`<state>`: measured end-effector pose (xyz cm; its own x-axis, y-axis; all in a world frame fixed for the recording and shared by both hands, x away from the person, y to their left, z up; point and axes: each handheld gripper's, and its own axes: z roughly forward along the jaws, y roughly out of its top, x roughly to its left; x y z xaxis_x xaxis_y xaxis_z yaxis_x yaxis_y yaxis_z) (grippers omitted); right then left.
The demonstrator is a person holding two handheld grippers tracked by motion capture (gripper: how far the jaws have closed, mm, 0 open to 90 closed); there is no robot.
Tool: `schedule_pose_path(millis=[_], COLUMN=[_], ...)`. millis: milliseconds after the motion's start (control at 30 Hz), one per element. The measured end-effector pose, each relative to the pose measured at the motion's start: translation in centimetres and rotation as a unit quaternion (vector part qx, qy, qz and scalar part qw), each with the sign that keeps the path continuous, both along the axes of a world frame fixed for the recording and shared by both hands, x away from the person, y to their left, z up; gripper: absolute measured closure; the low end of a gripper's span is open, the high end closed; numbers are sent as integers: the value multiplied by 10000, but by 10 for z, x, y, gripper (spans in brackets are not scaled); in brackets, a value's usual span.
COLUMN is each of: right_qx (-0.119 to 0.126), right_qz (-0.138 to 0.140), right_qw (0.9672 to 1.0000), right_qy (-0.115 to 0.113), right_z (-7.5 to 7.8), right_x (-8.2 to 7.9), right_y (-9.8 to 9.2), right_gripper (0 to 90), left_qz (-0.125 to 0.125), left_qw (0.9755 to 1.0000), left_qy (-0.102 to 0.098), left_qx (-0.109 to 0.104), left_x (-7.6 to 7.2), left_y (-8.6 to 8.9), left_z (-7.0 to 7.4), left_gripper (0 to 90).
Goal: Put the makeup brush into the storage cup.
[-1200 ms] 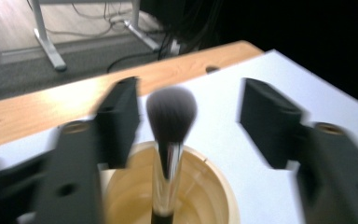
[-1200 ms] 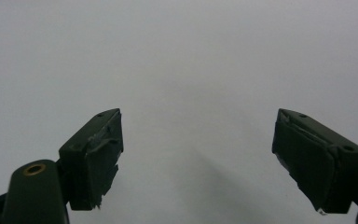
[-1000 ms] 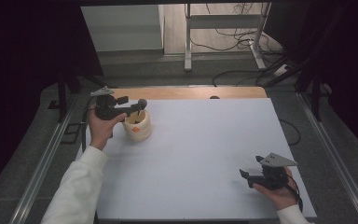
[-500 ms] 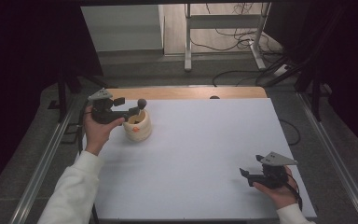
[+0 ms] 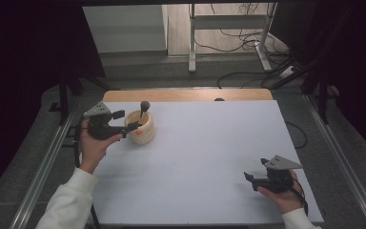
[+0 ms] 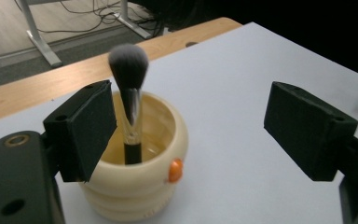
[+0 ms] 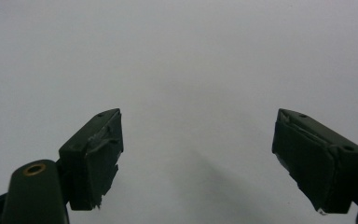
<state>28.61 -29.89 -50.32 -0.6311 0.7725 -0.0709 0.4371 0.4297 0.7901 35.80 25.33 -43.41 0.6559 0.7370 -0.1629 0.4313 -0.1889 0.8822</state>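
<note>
Over at ten o'clock on the white table (image 5: 200, 157), a cream ribbed pot (image 5: 140, 130) holds one makeup brush (image 5: 143, 109), bristles up. Beside it the left gripper (image 5: 126, 121) hangs with jaws spread wide, holding nothing. Down at four o'clock, the right gripper (image 5: 251, 180) gapes empty too.

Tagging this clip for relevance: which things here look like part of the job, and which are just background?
Likely in the job:
cream pot
makeup brush standing in it
left gripper, jaws open beside the pot

Background:
right gripper, open, idle
white table
floor cables

White table (image 5: 205, 157), grey floor (image 5: 138, 71), cables (image 5: 238, 33)
</note>
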Motion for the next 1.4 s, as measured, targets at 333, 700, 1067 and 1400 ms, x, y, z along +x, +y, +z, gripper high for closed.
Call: schedule_pose_path(millis=[333,700,1067,1400], right_qx=[-2,-14,-9,-46], right_qz=[35,36,34,59], right_qw=[10000,10000,10000,10000], right_qy=[9,18,17,31], right_z=[0,-1,0,-2], right_x=[0,0,0,0], right_y=[0,1,0,1], right_gripper=[171,170,170,171], left_qz=[-143,-228,-266,-202], left_qw=[9998,9991,9978,9966], left_qy=[96,307,596,748], left_qx=[44,180,66,262], left_x=[-32,-64,-95,-107], left_y=[2,-1,5,7], left_z=[-12,-36,-67,-88], left_gripper=[184,192,198,201])
